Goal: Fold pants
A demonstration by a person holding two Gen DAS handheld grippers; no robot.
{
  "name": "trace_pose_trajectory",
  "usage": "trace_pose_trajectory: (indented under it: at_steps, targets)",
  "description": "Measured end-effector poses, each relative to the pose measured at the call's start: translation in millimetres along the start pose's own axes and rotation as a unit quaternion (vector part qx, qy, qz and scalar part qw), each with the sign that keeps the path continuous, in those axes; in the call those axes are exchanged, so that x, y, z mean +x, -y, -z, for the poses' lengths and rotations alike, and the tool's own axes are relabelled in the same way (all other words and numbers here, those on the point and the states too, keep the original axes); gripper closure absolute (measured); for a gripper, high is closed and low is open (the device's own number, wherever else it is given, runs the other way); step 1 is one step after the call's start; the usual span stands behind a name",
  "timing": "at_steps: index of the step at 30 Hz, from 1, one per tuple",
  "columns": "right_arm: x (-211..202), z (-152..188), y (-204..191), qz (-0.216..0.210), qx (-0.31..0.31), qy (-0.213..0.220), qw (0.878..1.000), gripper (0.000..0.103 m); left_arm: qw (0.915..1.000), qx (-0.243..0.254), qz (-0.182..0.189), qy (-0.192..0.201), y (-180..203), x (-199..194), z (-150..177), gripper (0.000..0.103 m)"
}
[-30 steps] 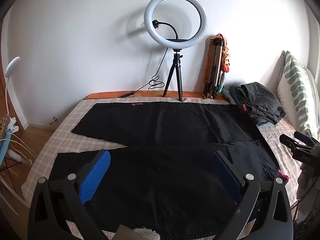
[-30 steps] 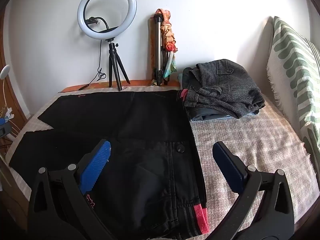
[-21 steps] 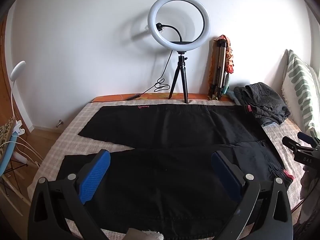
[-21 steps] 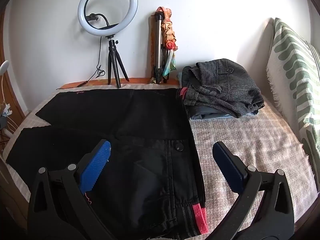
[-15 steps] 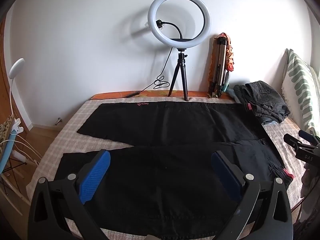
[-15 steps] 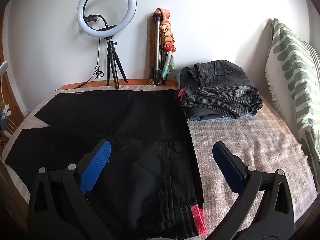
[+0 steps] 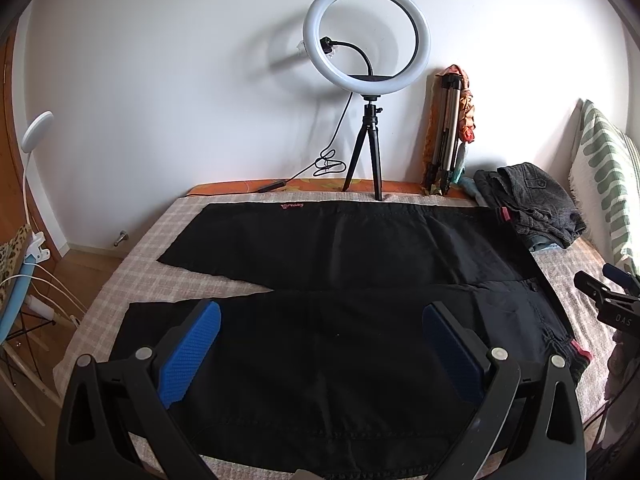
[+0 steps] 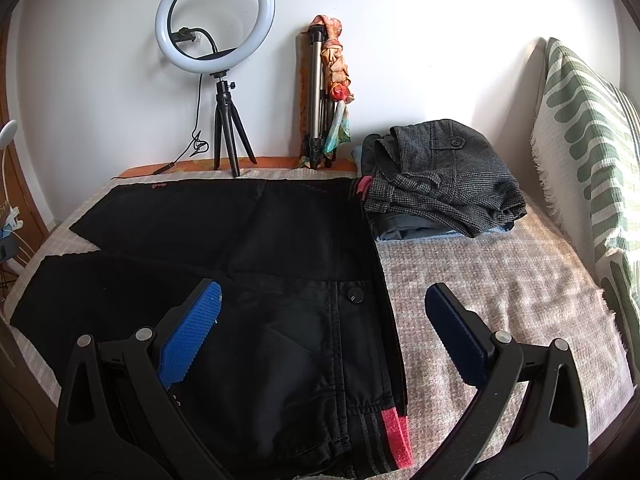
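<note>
Black pants [image 7: 340, 320]: spread flat on bed beneath both grippers. Left gripper [image 7: 320, 344] and right gripper [image 8: 320, 328] gape, empty. Fabric judged light, limp, slightly slick; best pinched at near hem and waistband [image 8: 384, 360].

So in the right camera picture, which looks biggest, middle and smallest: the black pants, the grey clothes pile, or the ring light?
1. black pants
2. grey clothes pile
3. ring light, though it stands farther back, so it may only look smaller.
</note>
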State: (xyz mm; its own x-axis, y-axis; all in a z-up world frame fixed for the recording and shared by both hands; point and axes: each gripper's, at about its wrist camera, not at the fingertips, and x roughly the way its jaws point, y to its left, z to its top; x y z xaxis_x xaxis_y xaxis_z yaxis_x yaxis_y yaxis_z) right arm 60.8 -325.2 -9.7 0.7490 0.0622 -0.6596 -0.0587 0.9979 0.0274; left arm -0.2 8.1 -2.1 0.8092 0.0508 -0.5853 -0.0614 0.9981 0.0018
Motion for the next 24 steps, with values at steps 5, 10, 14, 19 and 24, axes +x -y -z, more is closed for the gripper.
trace_pose_trajectory:
  at_steps: [5,10,14,19,24]
  targets:
    - [0.7,0.7,1.3,0.000,0.001,-0.002,1.000,0.000,1.0000,0.002,-0.003,0.000,-0.5,0.5,-0.9,0.000]
    - [2.0,1.0,2.9,0.000,0.003,-0.004,1.000,0.000,1.0000,0.001,-0.003,-0.001,-1.3,1.1,-0.9,0.000]
    - [2.2,1.8,3.0,-0.001,0.002,-0.004,1.000,0.000,1.0000,0.002,-0.005,0.000,-1.1,1.4,-0.6,0.000]
    - [2.6,2.3,3.0,0.000,0.003,-0.005,1.000,0.000,1.0000,0.003,-0.006,-0.001,-1.5,1.5,0.1,0.000]
    - [3.4,3.6,3.2,0.000,0.003,-0.005,1.000,0.000,1.0000,0.002,-0.007,-0.002,-1.4,1.9,0.2,0.000]
